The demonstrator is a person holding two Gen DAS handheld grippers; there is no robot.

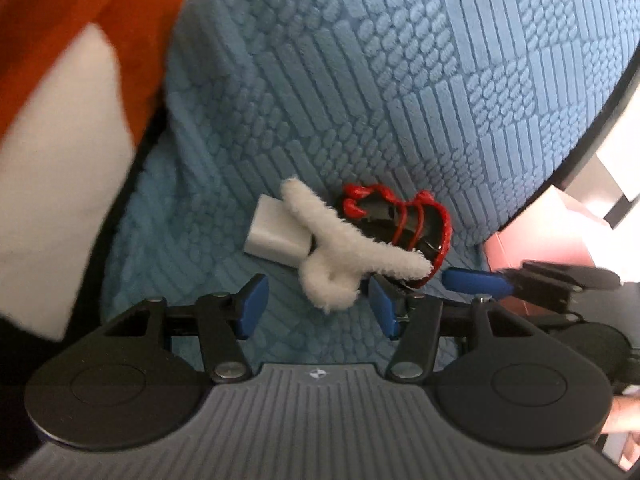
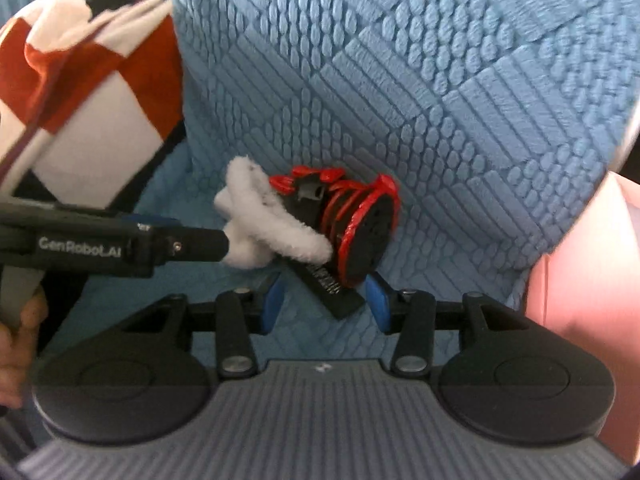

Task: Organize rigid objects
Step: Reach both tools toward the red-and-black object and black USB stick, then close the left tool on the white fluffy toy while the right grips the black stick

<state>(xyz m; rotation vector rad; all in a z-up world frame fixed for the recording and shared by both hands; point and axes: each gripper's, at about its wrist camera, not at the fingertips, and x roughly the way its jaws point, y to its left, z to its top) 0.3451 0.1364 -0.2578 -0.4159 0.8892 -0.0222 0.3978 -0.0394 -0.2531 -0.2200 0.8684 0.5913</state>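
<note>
From the left wrist, the left gripper [image 1: 316, 308] hovered over a blue textured mat [image 1: 360, 80], its blue pads standing apart with nothing pressed between them. A fuzzy white clip [image 1: 340, 252] lay on the mat just ahead of the pads, its lower loop reaching down between them without touching either. A small white block [image 1: 276, 232] sat half under the clip's left side, and a black-and-red toy [image 1: 404, 220], wound with red strands, lay against the clip's right side. One blue pad of the right gripper [image 1: 478, 282] came in from the right edge, just beside the toy. A red-and-white checked cloth [image 1: 60, 80] filled the left of the view, and part of a hand [image 1: 624, 424] showed at the lower right. From the right wrist, the right gripper [image 2: 326, 298] pointed down at the same mat [image 2: 440, 80], its jaws partly open. The toy's [image 2: 360, 224] flat black base ran down between the pads, but neither pad was seen pressing on it. The white clip [image 2: 264, 216] leaned against the toy's left side. The left gripper's [image 2: 120, 240] dark body crossed in from the left, its tip at the clip, with a hand [image 2: 20, 340] gripping its handle below. The checked cloth [image 2: 80, 80] lay bunched at the upper left, and something pink [image 2: 588, 280] showed at the right.
</note>
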